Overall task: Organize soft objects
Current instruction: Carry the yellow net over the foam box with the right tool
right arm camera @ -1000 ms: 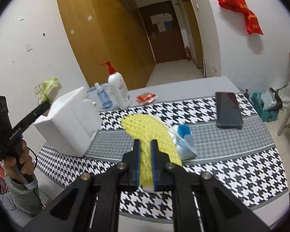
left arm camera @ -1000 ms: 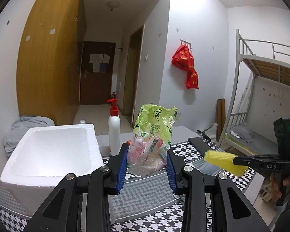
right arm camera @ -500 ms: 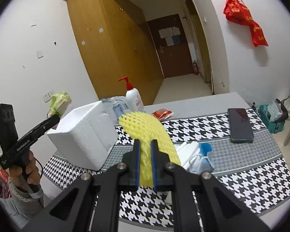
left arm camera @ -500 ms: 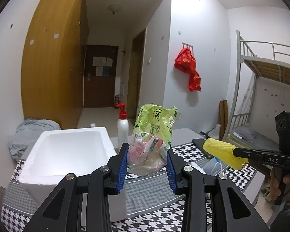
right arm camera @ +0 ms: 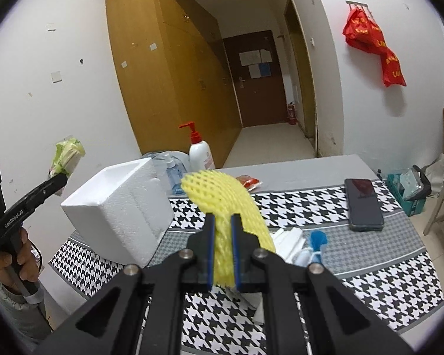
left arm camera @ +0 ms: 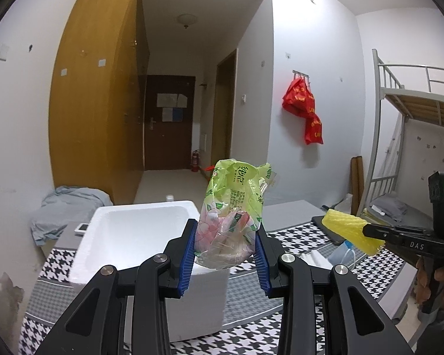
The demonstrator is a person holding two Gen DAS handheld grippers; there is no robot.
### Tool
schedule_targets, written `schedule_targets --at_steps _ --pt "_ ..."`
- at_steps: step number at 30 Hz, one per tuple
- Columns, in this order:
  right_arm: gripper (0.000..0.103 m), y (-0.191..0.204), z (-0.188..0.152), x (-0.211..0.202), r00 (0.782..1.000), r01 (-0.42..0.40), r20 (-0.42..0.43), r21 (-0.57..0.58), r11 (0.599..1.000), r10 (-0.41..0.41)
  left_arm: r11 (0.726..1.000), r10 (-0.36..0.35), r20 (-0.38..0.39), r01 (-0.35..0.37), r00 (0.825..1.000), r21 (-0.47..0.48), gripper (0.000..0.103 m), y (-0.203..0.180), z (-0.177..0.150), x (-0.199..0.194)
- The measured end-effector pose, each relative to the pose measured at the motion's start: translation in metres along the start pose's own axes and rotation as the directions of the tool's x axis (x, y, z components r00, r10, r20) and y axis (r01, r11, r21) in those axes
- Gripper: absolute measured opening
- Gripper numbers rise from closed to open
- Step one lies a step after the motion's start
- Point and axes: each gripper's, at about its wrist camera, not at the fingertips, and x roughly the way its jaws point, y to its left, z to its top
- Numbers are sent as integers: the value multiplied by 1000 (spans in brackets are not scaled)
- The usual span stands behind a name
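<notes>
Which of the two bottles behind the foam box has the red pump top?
The taller white bottle has the red pump; the smaller clear blue bottle beside it, nearer the foam box, has a clear top.

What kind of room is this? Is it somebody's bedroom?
Probably a dorm room: a metal bunk bed stands by the wall, tall wooden wardrobes line the hallway, and a table sits in the middle.

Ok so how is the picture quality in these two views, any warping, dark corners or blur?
Left wrist view: strong fisheye bending of the bunk bed frame, black corners, sharp green bag in the tongs. Right wrist view: same dark rim, wardrobe bowed, yellow foam net crisp, no motion blur, even indoor light.
</notes>
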Motion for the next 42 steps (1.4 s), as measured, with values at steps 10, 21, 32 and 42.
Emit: schedule_targets --at_steps 10,21,32,42 --pt "13 30 7 10 998 -64 6 -43 997 64 998 56 13 -56 998 -2 37 17 4 -14" --pt "13 62 16 27 990 -137 -1 -104 985 138 991 132 17 -132 991 -24 37 37 6 -23" --pt "13 87 26 38 984 -177 -7 -154 972 178 982 183 16 -182 983 -46 37 51 5 -29" --pt "13 116 29 51 981 -194 -14 -213 958 196 973 224 1 -223 975 -65 37 61 0 -34"
